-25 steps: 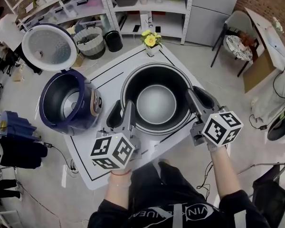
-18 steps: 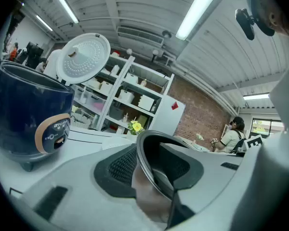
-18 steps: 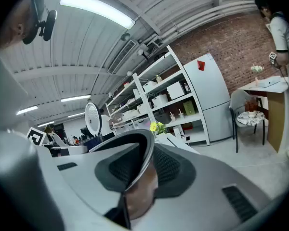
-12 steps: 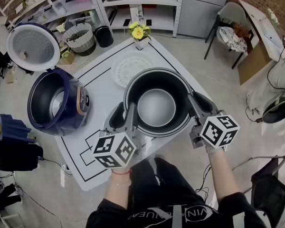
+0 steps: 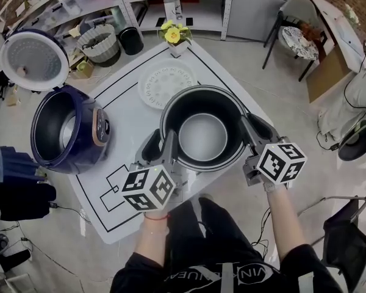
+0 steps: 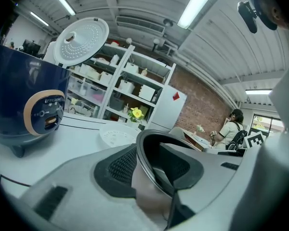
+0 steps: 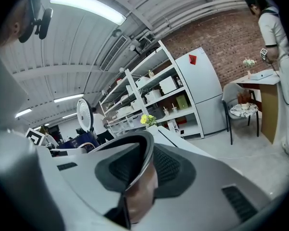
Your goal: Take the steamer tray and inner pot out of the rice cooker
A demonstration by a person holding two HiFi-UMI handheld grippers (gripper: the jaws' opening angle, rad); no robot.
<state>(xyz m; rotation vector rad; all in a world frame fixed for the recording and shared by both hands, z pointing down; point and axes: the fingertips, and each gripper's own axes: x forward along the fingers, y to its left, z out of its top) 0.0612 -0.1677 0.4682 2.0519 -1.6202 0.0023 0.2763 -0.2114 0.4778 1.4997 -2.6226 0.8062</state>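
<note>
- Whether the pot [image 5: 201, 136] sits on the surface [image 5: 125, 105] or hangs just above it, I cannot tell. Its base is covered by its own wall and by both claws in every view.
- The white tray [image 5: 165, 83] lies flat on the surface just beyond the claws. From the head view, the pot's far rim cuts off its near edge.
- In the left claw's own view the blue cooker [image 5: 64, 130] runs off the frame's left edge.
- The left claw [image 5: 160, 150] is part-way spread and pinching the pot's rim on the side nearest it. One pad is inside the pot and the other is against the outer wall.
- The right claw [image 5: 254, 133] has the same hold on the opposite side of the rim, with the rim wedged between its two dark pads.
- The pot is out of the cooker and upright, carried between my two claws.
- The cooker stands well off to the left of the left claw, its bowl empty and its lid [image 5: 33, 58] swung up.
- Yellow flowers [image 5: 172, 34] stand further ahead of the claws, past the tray.
</note>
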